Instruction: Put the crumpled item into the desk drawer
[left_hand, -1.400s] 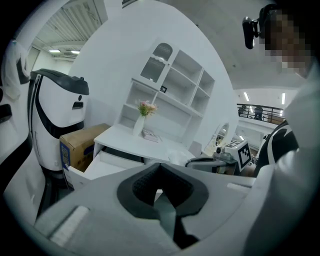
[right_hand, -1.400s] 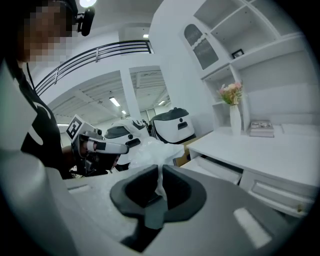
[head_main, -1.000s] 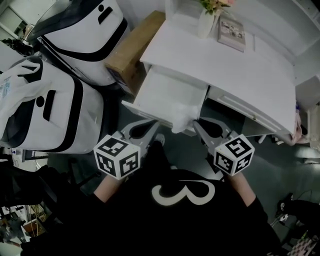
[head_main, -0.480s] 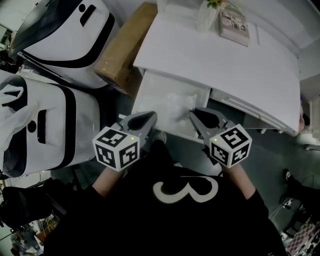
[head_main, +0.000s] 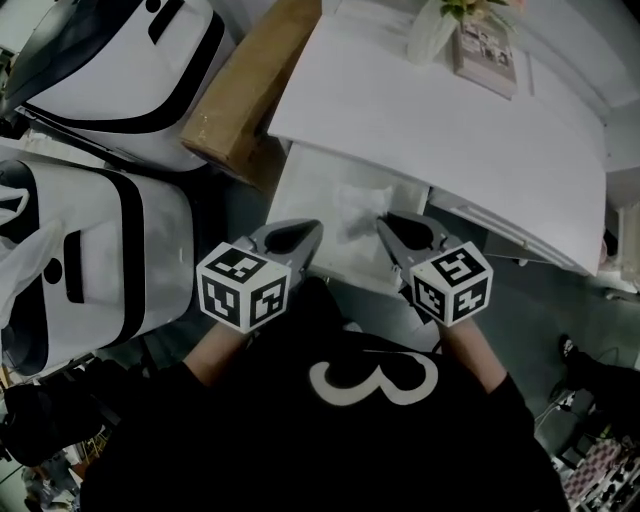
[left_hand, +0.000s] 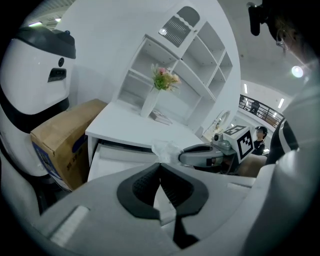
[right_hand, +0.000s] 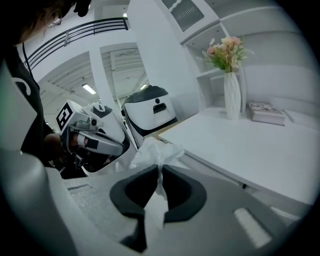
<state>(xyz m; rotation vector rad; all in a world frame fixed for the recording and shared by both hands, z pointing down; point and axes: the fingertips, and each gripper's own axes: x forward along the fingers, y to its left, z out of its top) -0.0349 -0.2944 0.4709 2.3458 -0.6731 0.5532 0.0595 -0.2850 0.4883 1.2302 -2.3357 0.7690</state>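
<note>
The crumpled item (head_main: 358, 212), a thin white plastic sheet, hangs over the open desk drawer (head_main: 308, 188) near its front right part. My right gripper (head_main: 386, 224) is shut on it; in the right gripper view the sheet (right_hand: 156, 150) bunches out above the closed pads and trails down between them. My left gripper (head_main: 311, 234) sits at the drawer's front edge, to the left of the item, shut with nothing in it (left_hand: 160, 167). From the left gripper view the item (left_hand: 165, 148) shows at the tip of the right gripper (left_hand: 183, 156), above the drawer (left_hand: 117, 161).
The white desk top (head_main: 450, 130) carries a vase of flowers (head_main: 432, 30) and a book (head_main: 487, 55) at the back. A cardboard box (head_main: 245, 100) leans beside the desk's left side. Two large white machines with black trim (head_main: 120, 60) stand further left.
Both grippers have moved forward toward the desk. The crumpled item went from the drawer's front edge to over the drawer's inside, still held by the right gripper.
</note>
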